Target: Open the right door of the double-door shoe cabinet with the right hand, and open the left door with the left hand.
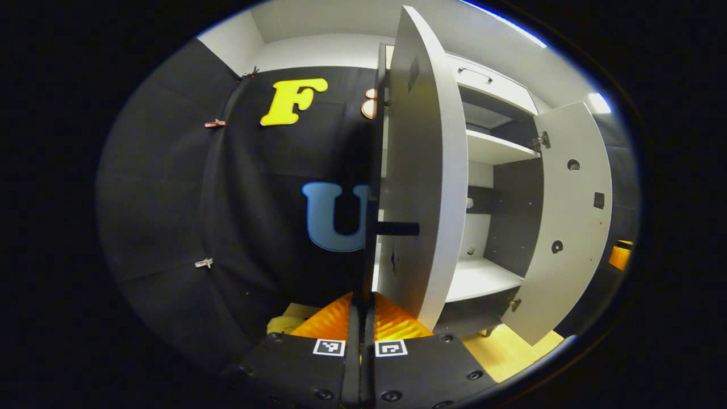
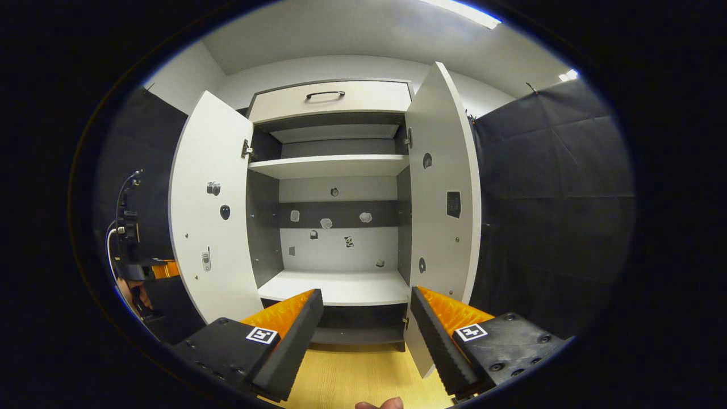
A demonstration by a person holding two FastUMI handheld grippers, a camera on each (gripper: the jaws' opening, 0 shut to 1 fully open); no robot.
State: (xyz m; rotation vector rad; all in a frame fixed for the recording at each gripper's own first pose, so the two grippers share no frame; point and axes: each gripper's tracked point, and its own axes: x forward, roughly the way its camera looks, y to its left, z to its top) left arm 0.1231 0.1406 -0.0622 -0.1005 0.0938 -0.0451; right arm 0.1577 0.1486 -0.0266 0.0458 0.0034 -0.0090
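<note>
Fingers of the left gripper (image 1: 361, 318) are pressed together on the front edge of the left door (image 1: 423, 170), which runs up toward twelve o'clock in the left gripper view; its dark handle (image 1: 396, 228) juts out just above the grip. That door is swung well out, edge-on to the camera. At two o'clock beyond it, the right door (image 1: 571, 216) also hangs wide. In the right gripper view the right gripper (image 2: 363, 329) is spread wide and holds nothing, set back from the shoe cabinet (image 2: 332, 99), whose bare shelves (image 2: 335, 287) lie open between both doors. I judge this the last step: the left door needs only release, with the jaws parting before the hand draws back.
</note>
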